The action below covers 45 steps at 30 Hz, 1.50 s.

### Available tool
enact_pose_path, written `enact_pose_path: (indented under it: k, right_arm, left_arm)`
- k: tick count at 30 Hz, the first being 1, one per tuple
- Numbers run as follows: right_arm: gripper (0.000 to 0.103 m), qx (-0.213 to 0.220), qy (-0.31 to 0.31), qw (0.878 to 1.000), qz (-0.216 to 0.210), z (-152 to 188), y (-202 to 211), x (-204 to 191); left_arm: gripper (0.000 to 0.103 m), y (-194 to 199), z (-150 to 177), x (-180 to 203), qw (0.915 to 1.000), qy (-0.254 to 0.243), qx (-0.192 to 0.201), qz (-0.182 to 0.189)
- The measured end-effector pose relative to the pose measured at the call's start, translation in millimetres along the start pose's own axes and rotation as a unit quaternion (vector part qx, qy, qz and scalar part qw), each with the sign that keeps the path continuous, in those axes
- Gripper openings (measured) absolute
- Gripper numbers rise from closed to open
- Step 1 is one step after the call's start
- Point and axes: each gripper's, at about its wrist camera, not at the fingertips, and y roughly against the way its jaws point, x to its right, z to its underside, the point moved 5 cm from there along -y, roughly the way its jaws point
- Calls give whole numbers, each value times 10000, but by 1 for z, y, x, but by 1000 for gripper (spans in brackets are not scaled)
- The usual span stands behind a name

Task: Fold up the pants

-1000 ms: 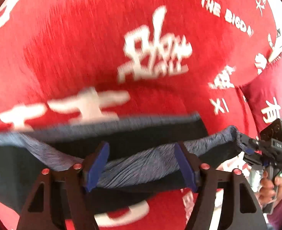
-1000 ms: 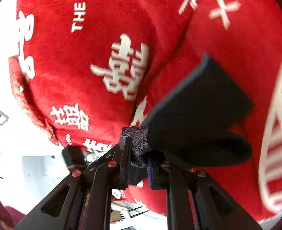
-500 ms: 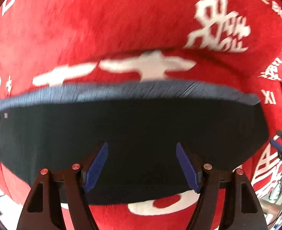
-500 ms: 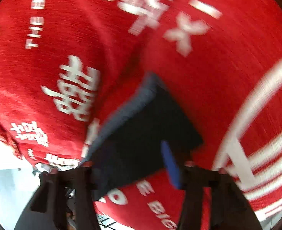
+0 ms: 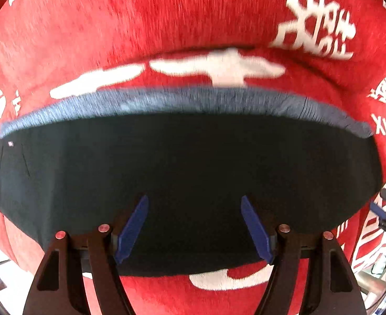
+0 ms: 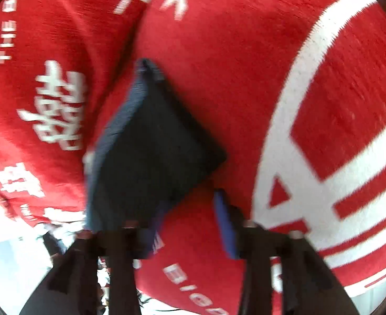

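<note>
A red blanket [image 5: 140,26] printed with white characters and letters covered the whole surface, with a crease running across it beyond the pants. At the lower edges of both views a pale floor showed past the blanket's edge.

The pants [image 5: 182,173] lay folded flat on the blanket as a dark, wide block, with the blue-grey waistband [image 5: 182,99] along the far edge in the left wrist view. A small pale tag sat near the block's left end. In the right wrist view the pants [image 6: 151,141] appeared as a dark slab seen from one corner, the waistband [image 6: 119,120] down its left side.

The left gripper [image 5: 194,225] pointed down over the near half of the pants, its blue pads [image 5: 131,228] set well apart with only flat cloth seen between them; nothing was pinched.

The right gripper [image 6: 190,223] stood at the near corner of the pants. Its jaws had just been opening and stood apart, with red blanket showing in the gap. The left pad [image 6: 156,225] lay close against the cloth edge, though blur left it unclear whether it touched; the right pad [image 6: 225,225] was clear of the pants. In the left wrist view the right gripper [image 5: 385,210] showed at the pants' right end.
</note>
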Motion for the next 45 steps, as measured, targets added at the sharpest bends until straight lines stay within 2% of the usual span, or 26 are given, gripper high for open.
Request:
enact_pose_path:
  k: [3,5,7,9,10,11,15,18,19,20,21,23,26,30,34,38,41,45]
  right_arm:
    - [58,-90,-31,9999,-51,3,-9,0]
    - [57,-58,-310,9993,-219,-3,-24,6]
    - [53,129,-645,9966,-502,-15,-35,8]
    - [22,220,-667,9964,-466,-24,-38,4]
    - [14,205,-612,9967,-490,-28,-37,-2]
    - [14,259,-498,9971,-511,-32,-30,-9]
    - [13,301,364,9983,-352,-37,-10,-40]
    - [15,149,361,9992,62,-38,-27,-26]
    - [24,81,278,9992,262,-38,-35,-17]
    - [38,53,217,9987,468,-37,-36,-7]
    - [40,76,178,9979,617,-36,-34,-1]
    - [42,182,119,9979,606,-31,-24,1]
    - [43,258,217,9971,687,-19,-6,-3]
    - [43,93,597,9975,374,13,1,-33]
    - [43,-673,1061,9919,-208,72,-34,-83]
    - [43,-1483,1389,9765,-720,151,-104,-140]
    - [43,-2013,1274,9647,-1120,217,-176,-185]
    - [43,-2103,1216,9627,-1188,264,-242,-220]
  left_arm:
    - [74,-11,-16,-7,9998,-10,58,-169]
    - [74,-24,-29,-12,9994,82,105,-306]
    - [77,-37,-45,-17,9987,240,191,-415]
    - [82,-38,-64,-22,9975,433,357,-436]
    - [82,-39,-74,-24,9970,458,381,-484]
    - [82,-40,-80,-25,9969,484,386,-488]
    - [83,-55,-92,-34,9961,524,295,-642]
    - [83,-50,-90,-31,9959,461,328,-712]
    - [83,-43,-87,-31,9961,435,337,-696]
    - [83,-34,-83,-34,9963,382,367,-679]
    - [83,-27,-79,-40,9963,323,387,-697]
    - [83,-8,-65,-59,9955,223,400,-827]
    - [83,12,-42,-94,9940,384,266,-987]
    - [83,22,-3,-143,9900,742,46,-1198]
    - [83,19,29,-189,9874,895,-116,-1302]
    - [83,24,41,-226,9881,875,-62,-1262]
    - [83,19,37,-267,9888,783,76,-1266]
    - [83,9,33,-333,9883,682,262,-1338]
